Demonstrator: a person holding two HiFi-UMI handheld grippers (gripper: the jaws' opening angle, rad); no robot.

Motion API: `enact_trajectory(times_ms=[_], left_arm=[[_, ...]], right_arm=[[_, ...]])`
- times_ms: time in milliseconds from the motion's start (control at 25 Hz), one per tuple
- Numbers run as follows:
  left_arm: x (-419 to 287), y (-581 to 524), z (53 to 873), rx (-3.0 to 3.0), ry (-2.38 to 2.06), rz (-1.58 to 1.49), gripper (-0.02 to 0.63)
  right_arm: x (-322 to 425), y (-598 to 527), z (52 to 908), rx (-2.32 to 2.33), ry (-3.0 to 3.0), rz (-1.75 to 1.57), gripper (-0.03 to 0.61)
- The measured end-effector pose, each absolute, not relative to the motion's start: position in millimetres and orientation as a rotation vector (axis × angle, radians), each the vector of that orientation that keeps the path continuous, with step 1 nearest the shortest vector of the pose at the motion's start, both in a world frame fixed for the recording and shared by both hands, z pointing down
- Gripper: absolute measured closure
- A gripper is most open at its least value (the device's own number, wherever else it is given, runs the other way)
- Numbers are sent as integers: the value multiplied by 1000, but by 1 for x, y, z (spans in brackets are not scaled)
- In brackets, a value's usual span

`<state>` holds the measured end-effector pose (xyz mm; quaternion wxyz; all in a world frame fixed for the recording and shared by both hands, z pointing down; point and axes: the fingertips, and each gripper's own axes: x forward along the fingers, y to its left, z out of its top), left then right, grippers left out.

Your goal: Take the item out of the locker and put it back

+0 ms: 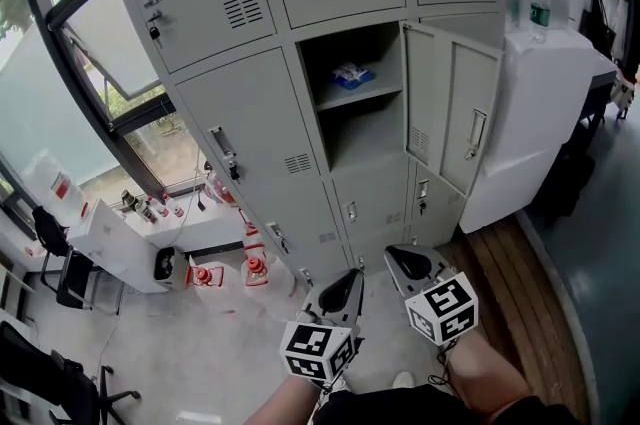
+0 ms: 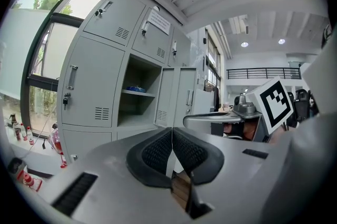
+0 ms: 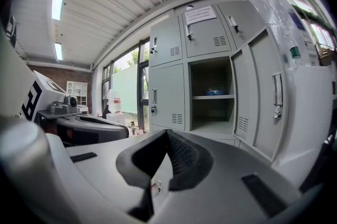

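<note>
Left gripper (image 2: 171, 152): your jaws are clenched pad to pad with nothing between them; it points about level towards the lockers.
Right gripper (image 3: 166, 157): clenched likewise and empty, held just beside the left one.
Both in the head view: left gripper (image 1: 340, 291) and right gripper (image 1: 410, 263) sit low in the picture, close to your body and well apart from the locker (image 1: 300, 163).
Item (image 1: 352, 74): a small blue-and-white packet on the shelf (image 1: 372, 93) of the one open compartment, in its upper half.
Door (image 1: 455, 113): swung wide to the right, so the opening is clear.
Direction from you: the item lies ahead of and above both grippers; it shows left of centre in the left gripper view (image 2: 136, 89) and right of centre in the right gripper view (image 3: 214, 91).
Long axis: it seems to run across the shelf, side to side, but the packet is too small to be sure.
Nearer hand: neither is plainly closer. Your left gripper lines up with the opening, and your right stands below the door's near edge.
Stage: the item on its shelf fits either the moment ahead of taking it out or the moment after its return; nothing here settles which.
Hard to read: the packet's print and thickness, how deep it sits on the shelf, and the compartment's dark upper part.
Cut off: the lockers' lowest row, behind your grippers in the head view.
</note>
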<state>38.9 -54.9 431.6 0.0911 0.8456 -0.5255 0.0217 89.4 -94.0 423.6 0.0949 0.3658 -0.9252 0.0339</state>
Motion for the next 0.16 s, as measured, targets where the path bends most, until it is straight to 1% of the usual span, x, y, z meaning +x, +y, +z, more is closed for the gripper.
enact_trajectory(times_ms=[160], left_arm=[[40, -55, 434, 2515, -1557, 65, 595]], right_arm=[[89, -93, 426, 1083, -2742, 99, 526]])
